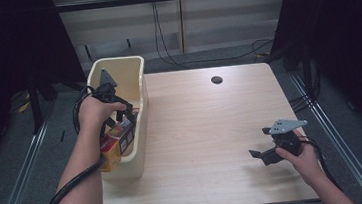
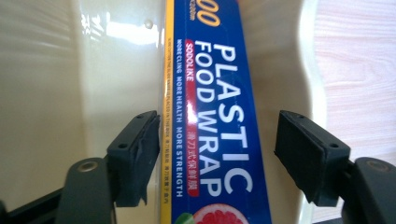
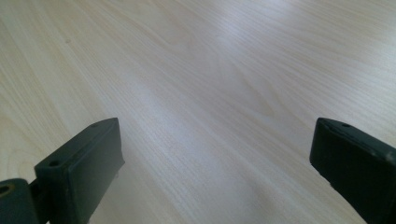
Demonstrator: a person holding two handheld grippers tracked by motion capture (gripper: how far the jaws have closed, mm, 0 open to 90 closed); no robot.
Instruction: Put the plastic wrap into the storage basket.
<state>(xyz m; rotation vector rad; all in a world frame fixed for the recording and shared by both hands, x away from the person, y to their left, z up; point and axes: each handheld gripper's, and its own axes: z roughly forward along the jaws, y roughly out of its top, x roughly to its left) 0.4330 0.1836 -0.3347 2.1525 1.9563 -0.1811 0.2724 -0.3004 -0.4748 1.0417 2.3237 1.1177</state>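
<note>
A long blue box of plastic food wrap (image 2: 219, 116) stands on end inside the cream plastic bin (image 1: 115, 65) at the table's left edge. In the high view its yellow and orange lower end (image 1: 115, 143) leans at the bin's near wall. My left gripper (image 1: 125, 118) reaches down into the bin. In the left gripper view the jaws of my left gripper (image 2: 217, 149) stand open on either side of the box, with a small gap at the right pad (image 2: 303, 154). My right gripper (image 1: 258, 142) hovers open over the bare wooden table (image 1: 207, 129) at the near right, and nothing is between the jaws of my right gripper (image 3: 215, 154).
A dark round hole (image 1: 216, 80) sits near the table's far edge. Cables hang at the wall behind and trail along the floor to the right. Metal rails run along the floor on both sides of the table.
</note>
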